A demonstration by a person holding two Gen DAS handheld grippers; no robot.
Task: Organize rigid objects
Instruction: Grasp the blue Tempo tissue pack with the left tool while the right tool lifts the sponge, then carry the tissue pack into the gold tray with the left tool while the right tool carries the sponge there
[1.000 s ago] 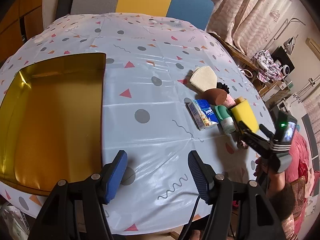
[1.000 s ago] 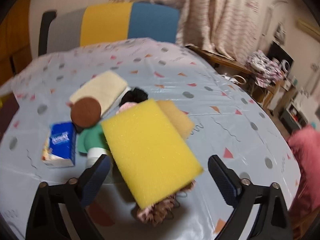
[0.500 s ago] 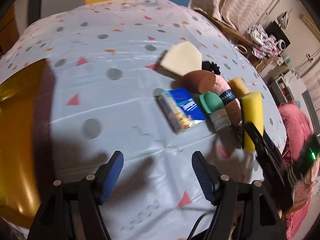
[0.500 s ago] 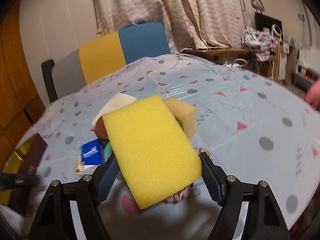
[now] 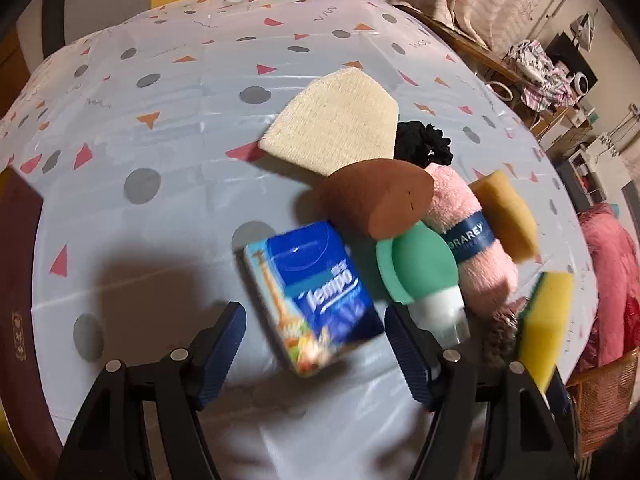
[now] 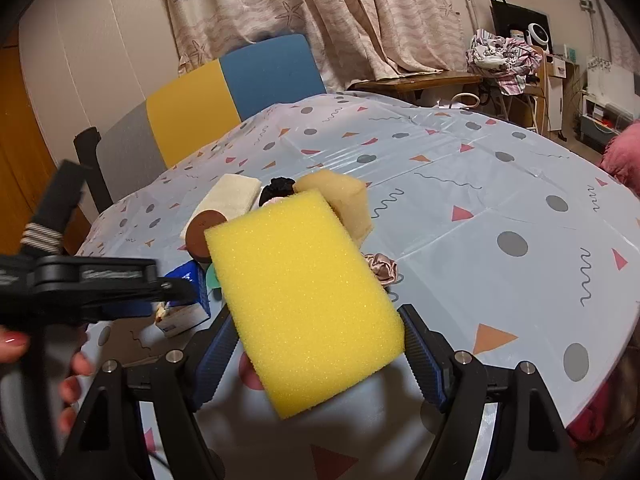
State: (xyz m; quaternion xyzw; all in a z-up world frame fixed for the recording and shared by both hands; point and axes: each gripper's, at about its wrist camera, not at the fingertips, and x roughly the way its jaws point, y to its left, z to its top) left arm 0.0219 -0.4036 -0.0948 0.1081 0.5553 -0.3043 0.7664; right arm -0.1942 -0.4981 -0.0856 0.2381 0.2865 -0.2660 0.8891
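My right gripper (image 6: 316, 344) is shut on a yellow sponge (image 6: 304, 300) and holds it above the table; the sponge also shows in the left wrist view (image 5: 544, 312). My left gripper (image 5: 312, 344) is open, its fingers on either side of a blue Tempo tissue pack (image 5: 316, 296) lying on the tablecloth. Beside the pack lie a green and white bottle (image 5: 424, 280), a brown makeup sponge (image 5: 380, 200), a pink rolled towel (image 5: 472, 240), a tan sponge (image 5: 508, 216), a cream pad (image 5: 336, 120) and a black scrunchie (image 5: 424, 144).
A gold tray (image 5: 16, 280) sits at the table's left edge. A pink satin scrunchie (image 6: 382, 272) lies behind the yellow sponge. A grey, yellow and blue chair (image 6: 216, 100) stands at the far side. The table edge (image 6: 600, 360) is near on the right.
My left gripper has moved right and forward from the gold tray to straddle the tissue pack. My right gripper has closed on the yellow sponge and lifted it.
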